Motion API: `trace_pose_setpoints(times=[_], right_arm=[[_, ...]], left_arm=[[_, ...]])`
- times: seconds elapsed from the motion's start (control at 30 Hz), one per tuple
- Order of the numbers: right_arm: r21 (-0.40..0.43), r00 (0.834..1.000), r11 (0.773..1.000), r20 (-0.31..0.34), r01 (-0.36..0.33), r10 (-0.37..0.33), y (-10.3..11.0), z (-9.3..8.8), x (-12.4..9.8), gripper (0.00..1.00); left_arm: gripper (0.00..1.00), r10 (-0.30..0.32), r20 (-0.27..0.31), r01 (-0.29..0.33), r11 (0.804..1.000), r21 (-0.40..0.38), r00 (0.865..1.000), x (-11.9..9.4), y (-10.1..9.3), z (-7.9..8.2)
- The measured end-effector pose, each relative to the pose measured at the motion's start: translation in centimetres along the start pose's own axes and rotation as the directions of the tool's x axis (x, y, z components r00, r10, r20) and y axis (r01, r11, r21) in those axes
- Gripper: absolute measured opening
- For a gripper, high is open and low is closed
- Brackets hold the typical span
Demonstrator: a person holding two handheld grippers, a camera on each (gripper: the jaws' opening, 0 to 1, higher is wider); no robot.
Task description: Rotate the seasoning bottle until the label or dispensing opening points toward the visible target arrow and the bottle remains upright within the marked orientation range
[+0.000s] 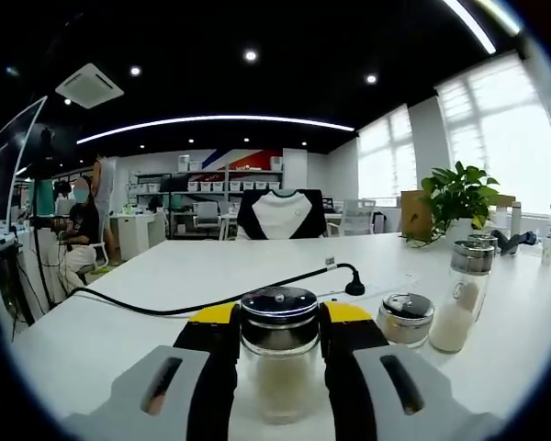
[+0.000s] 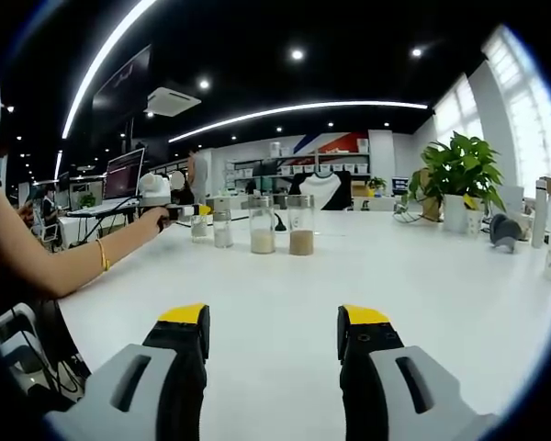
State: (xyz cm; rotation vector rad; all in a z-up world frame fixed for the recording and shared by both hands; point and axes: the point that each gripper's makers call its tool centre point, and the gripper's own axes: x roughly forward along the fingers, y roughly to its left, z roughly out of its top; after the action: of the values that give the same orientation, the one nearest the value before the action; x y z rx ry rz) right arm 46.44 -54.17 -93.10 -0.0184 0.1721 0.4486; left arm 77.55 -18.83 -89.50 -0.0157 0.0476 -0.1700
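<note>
Clamping an upright clear glass seasoning bottle with a shiny metal lid (image 1: 278,354), the left gripper (image 1: 279,342) is holding it on the white table (image 1: 147,294). Hovering over bare tabletop, the right gripper (image 2: 272,333) is keeping its jaws apart, gripping nothing.

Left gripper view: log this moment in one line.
left hand-held gripper: shut on bottle | bottle: upright on table | right hand-held gripper: open, holding nothing
</note>
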Motion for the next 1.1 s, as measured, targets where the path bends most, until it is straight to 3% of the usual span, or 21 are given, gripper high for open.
trace_pose_setpoints(times=[0.13,0.3,0.6,1.03,1.1], right_arm=[[0.001,1.000,1.000,0.000,0.001,-0.001,0.0,0.0,0.0,0.55],[0.004,1.000,1.000,0.001,-0.001,0.001,-0.1,-0.1,-0.1,0.55],[0.002,0.999,0.999,-0.002,-0.041,0.041,0.6,0.0,-0.2,0.60],[-0.010,0.999,0.999,-0.001,-0.046,0.046,0.9,0.2,-0.6,0.64],[-0.010,0.998,0.999,-0.024,-0.053,0.053,1.0,0.0,-0.6,0.64]], left_arm=[[0.36,0.004,-0.001,-0.004,1.000,-0.001,1.000,0.2,0.3,0.0],[0.36,0.002,-0.005,-0.002,1.000,-0.014,1.000,-1.3,-0.9,0.1],[0.36,-0.017,0.002,0.017,1.000,-0.011,1.000,-1.6,-1.3,0.7],[0.36,-0.024,0.011,0.024,1.000,0.003,1.000,-2.6,-2.6,1.5],[0.36,-0.020,-0.001,0.020,1.000,-0.002,1.000,-2.9,-2.8,1.5]])
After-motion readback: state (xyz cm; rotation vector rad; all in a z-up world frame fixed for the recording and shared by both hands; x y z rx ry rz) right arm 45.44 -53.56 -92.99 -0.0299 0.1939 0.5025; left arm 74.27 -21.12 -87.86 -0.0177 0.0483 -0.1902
